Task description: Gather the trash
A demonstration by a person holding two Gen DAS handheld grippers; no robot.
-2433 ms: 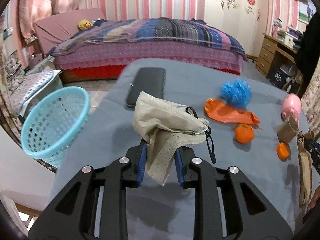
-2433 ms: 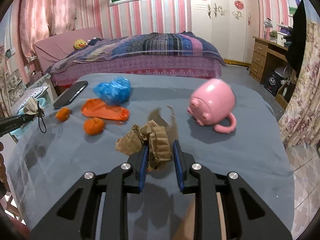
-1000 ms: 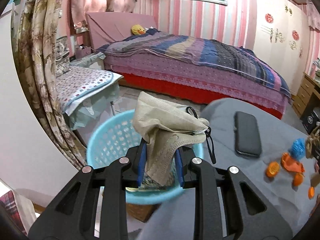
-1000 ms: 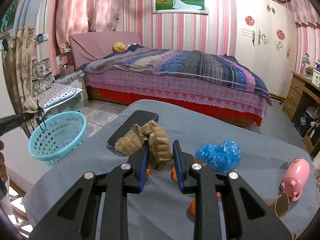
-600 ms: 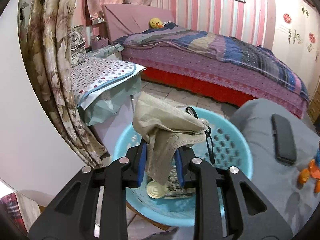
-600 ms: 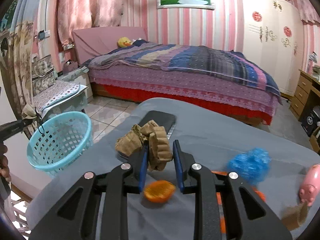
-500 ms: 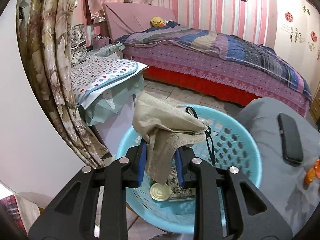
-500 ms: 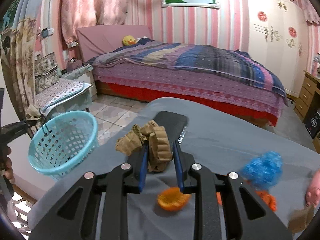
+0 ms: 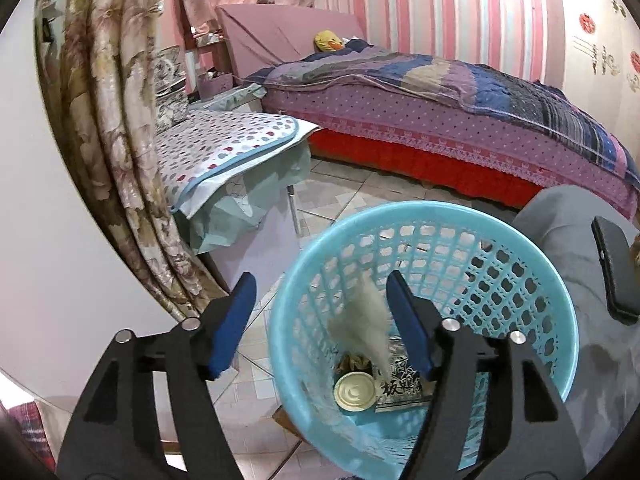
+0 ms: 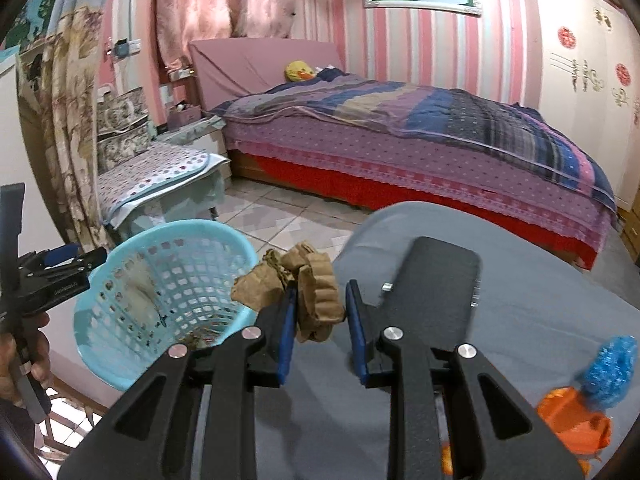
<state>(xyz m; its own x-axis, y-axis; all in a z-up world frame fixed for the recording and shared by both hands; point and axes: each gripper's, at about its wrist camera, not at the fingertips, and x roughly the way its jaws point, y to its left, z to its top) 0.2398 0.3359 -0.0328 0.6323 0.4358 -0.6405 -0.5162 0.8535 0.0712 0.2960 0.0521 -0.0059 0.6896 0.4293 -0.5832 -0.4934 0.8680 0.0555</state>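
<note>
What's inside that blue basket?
In the basket: a falling grey mask, a round lid and a printed wrapper. Anything beneath them is hidden.

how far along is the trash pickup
Partly done. The face mask is dropping from the open left hand-held gripper into the blue basket, which already holds litter. The right hand-held gripper carries crumpled brown paper. Orange peel and a blue wad remain on the table.

light-blue basket (image 9: 532, 264), beige mask (image 9: 366, 320), brown paper wad (image 10: 296, 284), pink-striped wall (image 10: 504, 48), black phone (image 10: 436, 280)
</note>
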